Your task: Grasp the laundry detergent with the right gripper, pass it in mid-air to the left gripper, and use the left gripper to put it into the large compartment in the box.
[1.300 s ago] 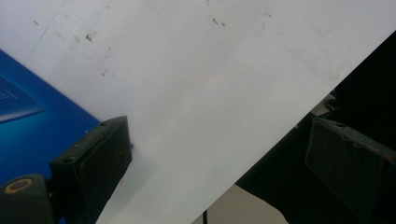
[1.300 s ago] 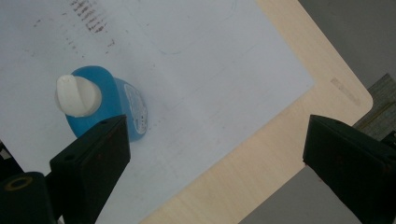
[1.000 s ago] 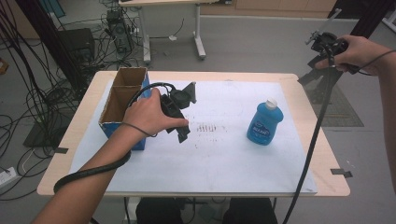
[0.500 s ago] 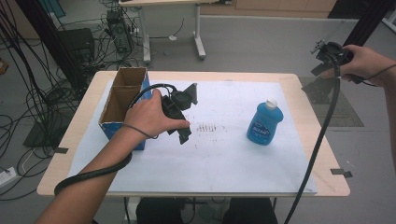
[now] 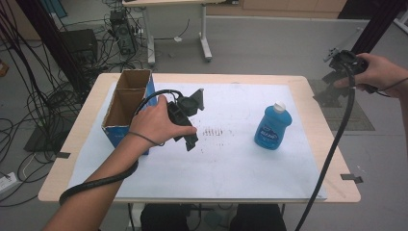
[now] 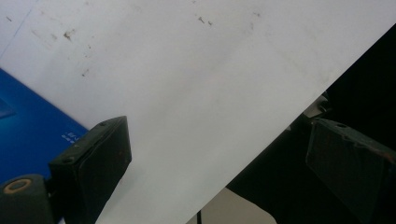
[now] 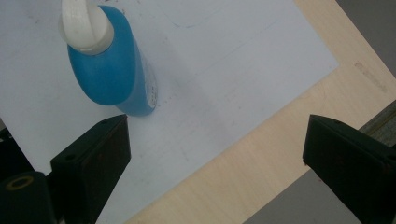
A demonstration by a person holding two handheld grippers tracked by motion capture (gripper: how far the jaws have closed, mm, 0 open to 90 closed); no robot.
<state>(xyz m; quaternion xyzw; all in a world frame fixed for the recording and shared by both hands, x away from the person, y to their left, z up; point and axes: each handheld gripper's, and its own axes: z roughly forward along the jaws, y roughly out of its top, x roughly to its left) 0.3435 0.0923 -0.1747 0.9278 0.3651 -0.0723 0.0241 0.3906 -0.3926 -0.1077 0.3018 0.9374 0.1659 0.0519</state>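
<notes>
On the white sheet [image 5: 231, 159] covering the table [image 5: 312, 91], the left gripper [image 5: 190, 122] is held low beside the open cardboard box [image 5: 126, 103], its jaws spread wide with nothing between them. The blue bottle [image 5: 273, 126] is seen standing upright, white cap at twelve o'clock, at roughly three o'clock from that gripper. The right gripper [image 5: 337, 79] is raised beyond the table's far right corner, jaws parted and empty; the bottle [image 7: 109, 65] lies at about eleven o'clock from its fingers [image 7: 93, 154], well apart. Neither hand is judged clearly nearer.
</notes>
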